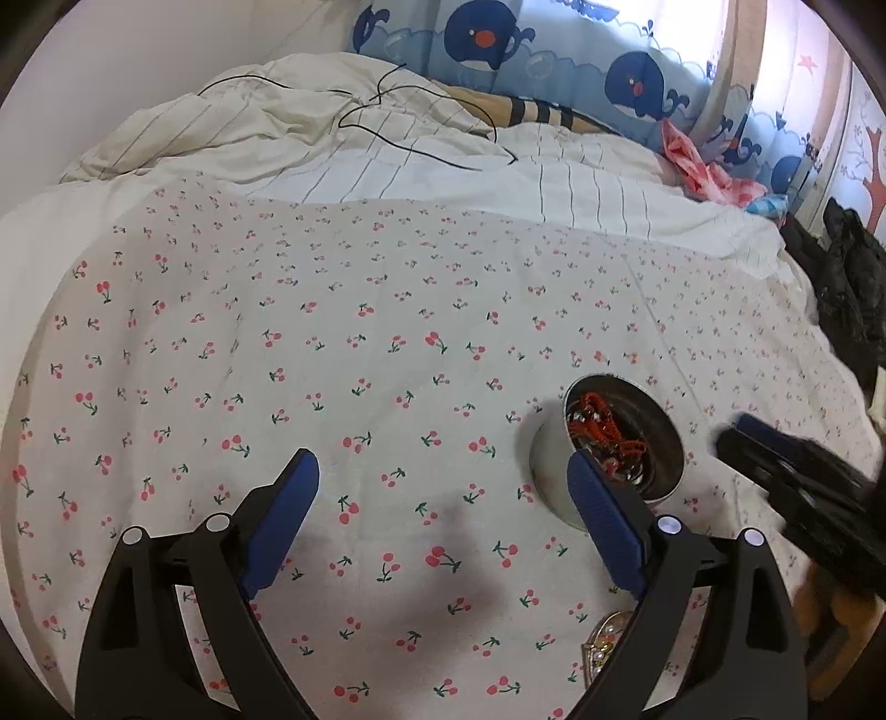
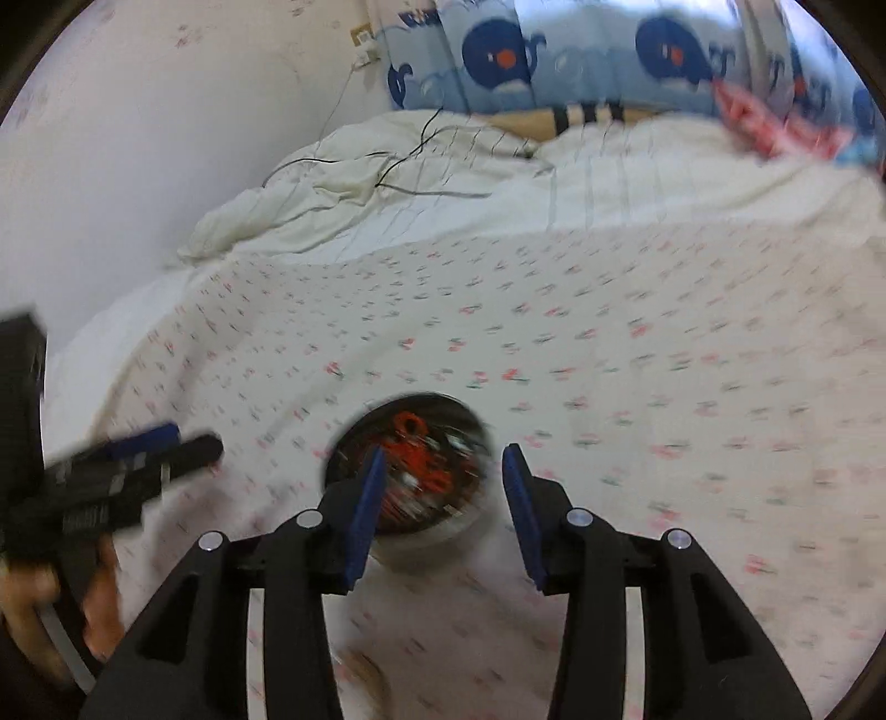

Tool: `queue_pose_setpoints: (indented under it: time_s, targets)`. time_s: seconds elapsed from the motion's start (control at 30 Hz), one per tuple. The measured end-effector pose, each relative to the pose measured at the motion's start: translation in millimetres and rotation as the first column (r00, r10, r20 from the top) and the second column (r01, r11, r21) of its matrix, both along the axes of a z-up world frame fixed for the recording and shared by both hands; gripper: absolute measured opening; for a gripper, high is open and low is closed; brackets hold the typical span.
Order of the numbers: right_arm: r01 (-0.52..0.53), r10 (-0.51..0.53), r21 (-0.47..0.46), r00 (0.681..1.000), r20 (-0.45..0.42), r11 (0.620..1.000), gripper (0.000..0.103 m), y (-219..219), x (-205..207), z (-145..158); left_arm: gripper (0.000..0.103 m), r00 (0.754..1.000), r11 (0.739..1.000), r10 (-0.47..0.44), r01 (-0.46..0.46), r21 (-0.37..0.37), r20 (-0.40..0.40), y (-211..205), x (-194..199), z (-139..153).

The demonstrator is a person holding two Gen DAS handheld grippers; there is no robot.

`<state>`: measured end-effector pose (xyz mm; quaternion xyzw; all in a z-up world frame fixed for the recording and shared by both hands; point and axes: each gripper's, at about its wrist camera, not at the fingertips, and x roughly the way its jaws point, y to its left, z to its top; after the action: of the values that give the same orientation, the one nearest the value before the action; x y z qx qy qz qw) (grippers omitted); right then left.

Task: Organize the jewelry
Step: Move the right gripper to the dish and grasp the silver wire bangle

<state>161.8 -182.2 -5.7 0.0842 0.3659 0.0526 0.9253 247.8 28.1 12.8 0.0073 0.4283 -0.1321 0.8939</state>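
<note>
A round metal tin (image 1: 653, 443) sits on the cherry-print bedsheet (image 1: 387, 343) and holds red beaded jewelry (image 1: 601, 429). In the right wrist view the tin (image 2: 443, 526) with the red jewelry (image 2: 418, 451) lies just ahead of my fingers, blurred. My left gripper (image 1: 443, 471) is open and empty, its right finger in front of the tin. My right gripper (image 2: 443, 459) is open and empty above the tin; it also shows in the left wrist view (image 1: 775, 465). A gold pearl piece (image 1: 606, 642) lies on the sheet under my left gripper's right arm.
A rumpled striped duvet (image 1: 387, 144) with a black cable (image 1: 421, 138) lies beyond the sheet. Whale-print curtains (image 1: 554, 50) hang behind. Pink cloth (image 1: 703, 166) and black clothing (image 1: 847, 277) lie at the right. A white wall (image 2: 138, 166) is on the left.
</note>
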Motion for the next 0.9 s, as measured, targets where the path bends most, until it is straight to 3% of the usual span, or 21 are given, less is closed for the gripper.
queue_pose_setpoints:
  time_s: [0.17,0.3,0.53,0.9]
  targets:
    - [0.022,-0.022,0.007,1.0,0.003,1.0,0.053,-12,-37,-19,0.087,0.999,0.998,-0.033,0.033,0.05,-0.002,-12,-3,-7]
    - [0.022,-0.019,0.071,0.999,-0.042,0.997,0.053,-16,-29,-31,0.087,0.998,0.993,-0.053,0.051,0.106,0.016,-23,-9,-12]
    - [-0.032,0.032,-0.01,0.999,-0.008,0.999,0.054,4,-35,-20,0.087,0.996,0.984,-0.076,0.066,0.166,0.052,-34,-16,-11]
    - [-0.063,0.062,-0.032,0.998,-0.023,0.997,0.057,12,-35,-24,0.087,0.994,0.977,-0.071,0.053,0.206,0.081,-36,-18,-10]
